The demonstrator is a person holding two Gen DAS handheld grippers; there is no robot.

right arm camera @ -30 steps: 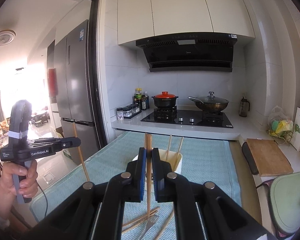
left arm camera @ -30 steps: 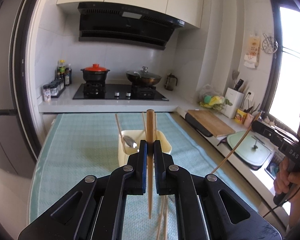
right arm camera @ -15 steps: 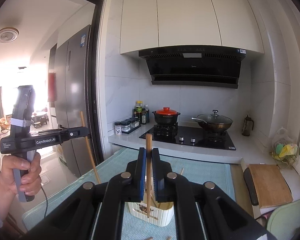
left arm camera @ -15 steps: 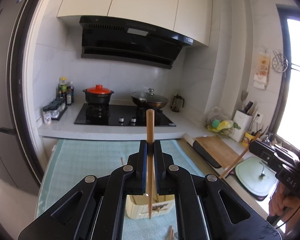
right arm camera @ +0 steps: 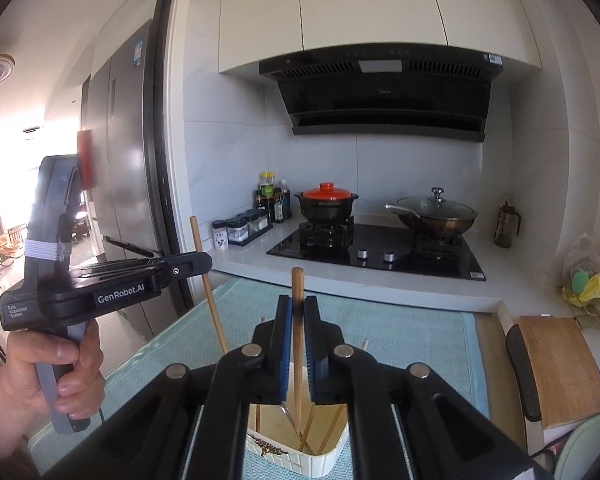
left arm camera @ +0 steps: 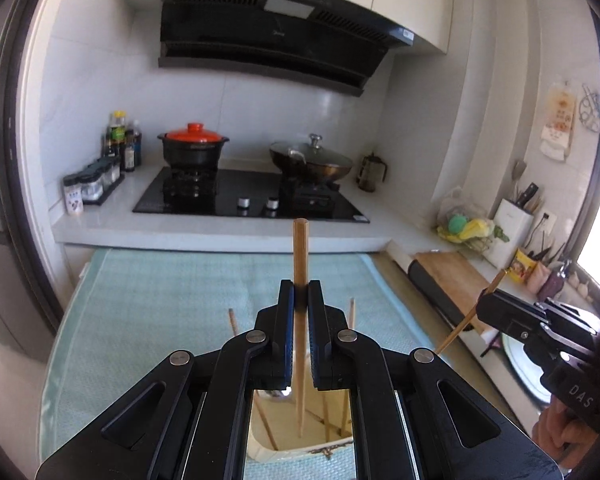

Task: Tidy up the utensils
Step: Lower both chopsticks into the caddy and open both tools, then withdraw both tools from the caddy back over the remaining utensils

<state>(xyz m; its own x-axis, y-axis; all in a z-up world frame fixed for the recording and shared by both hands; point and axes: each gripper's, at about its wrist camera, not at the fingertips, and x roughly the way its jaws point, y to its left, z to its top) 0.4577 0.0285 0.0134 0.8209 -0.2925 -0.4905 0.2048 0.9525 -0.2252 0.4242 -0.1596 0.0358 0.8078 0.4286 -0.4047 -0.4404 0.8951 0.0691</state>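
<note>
My left gripper (left arm camera: 300,292) is shut on a wooden chopstick (left arm camera: 300,264) held upright, its lower tip hanging inside a cream utensil holder (left arm camera: 268,446) directly below. My right gripper (right arm camera: 298,308) is shut on another upright chopstick (right arm camera: 297,292), its tip also down in the same cream holder (right arm camera: 300,458). The holder stands on a teal cloth (left arm camera: 160,304) and contains several chopsticks and a metal spoon (left arm camera: 274,394). Each gripper shows in the other's view: the right gripper (left arm camera: 488,300) at the right edge, the left gripper (right arm camera: 204,262) at the left, a hand on each handle.
Behind the cloth runs a white counter with a black hob (left arm camera: 252,196), a red-lidded pot (left arm camera: 194,146), a lidded wok (left arm camera: 312,162) and spice jars (left arm camera: 88,188). A wooden cutting board (right arm camera: 560,364) and a green lid lie to the right. A fridge (right arm camera: 120,140) stands left.
Both grippers moved forward over the cloth, each still clamping its chopstick. The cream holder, earlier ahead of them, now sits right under the jaws with both chopstick tips inside it.
</note>
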